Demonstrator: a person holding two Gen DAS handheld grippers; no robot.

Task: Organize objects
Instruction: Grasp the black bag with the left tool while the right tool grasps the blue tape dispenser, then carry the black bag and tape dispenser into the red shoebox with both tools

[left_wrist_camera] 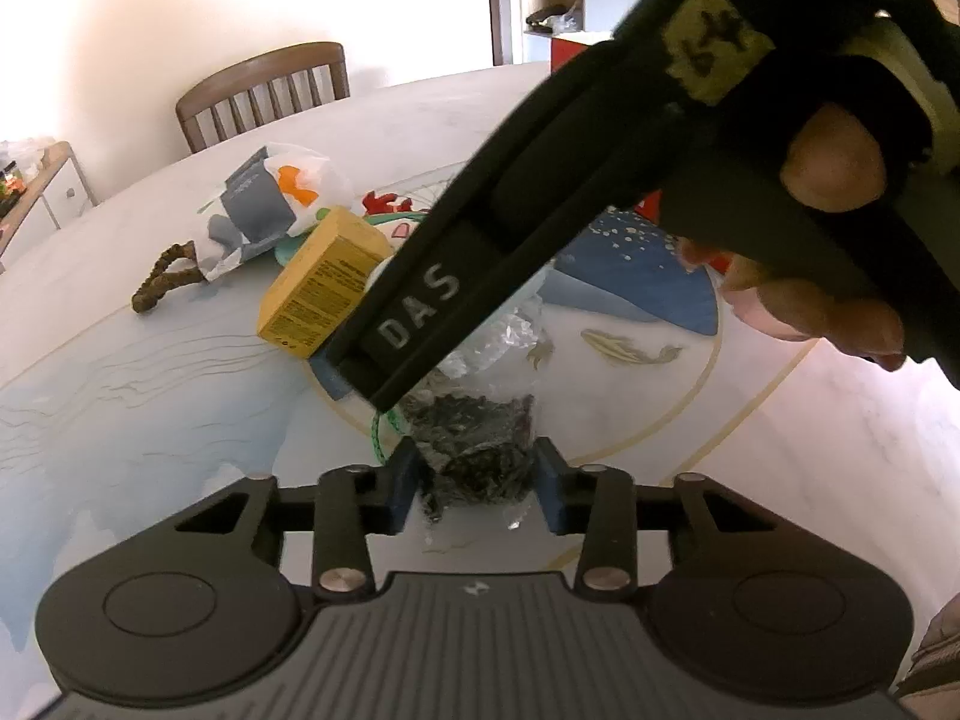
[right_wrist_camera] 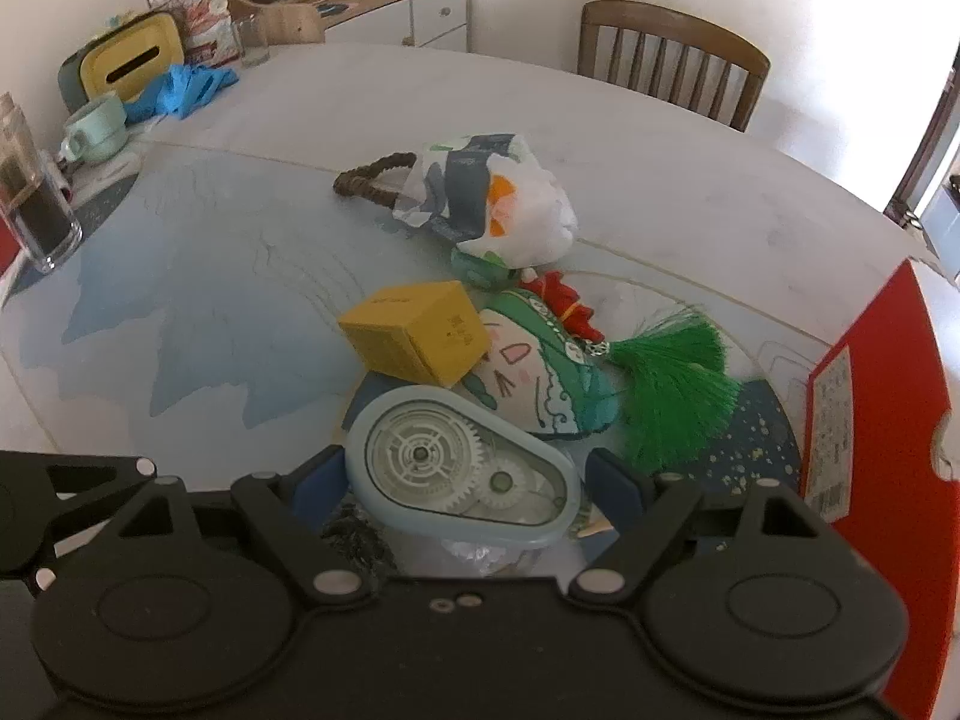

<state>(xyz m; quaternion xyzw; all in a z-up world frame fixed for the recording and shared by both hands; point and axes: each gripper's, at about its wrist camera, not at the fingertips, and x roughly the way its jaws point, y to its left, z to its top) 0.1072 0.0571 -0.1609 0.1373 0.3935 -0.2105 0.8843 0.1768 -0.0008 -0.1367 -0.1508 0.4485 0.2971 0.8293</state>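
Note:
My left gripper [left_wrist_camera: 477,489] has its blue fingers on either side of a clear plastic bag of dark dried bits [left_wrist_camera: 480,450] lying on the table, about touching it. My right gripper [right_wrist_camera: 465,483] has its blue fingers spread around a light-blue correction tape dispenser [right_wrist_camera: 462,468], with gaps on both sides. Its black body crosses the left wrist view [left_wrist_camera: 456,276]. A yellow box [right_wrist_camera: 417,336] leans on a painted green fan with a green tassel [right_wrist_camera: 672,378]. A patterned pouch with a beaded handle [right_wrist_camera: 486,198] lies beyond.
A red box [right_wrist_camera: 876,414] stands at the right. A mint cup [right_wrist_camera: 96,132], blue gloves [right_wrist_camera: 186,87], a yellow tissue box [right_wrist_camera: 132,60] and a dark glass jar [right_wrist_camera: 33,204] sit at the far left. A wooden chair [right_wrist_camera: 672,57] stands behind the round table [right_wrist_camera: 180,300].

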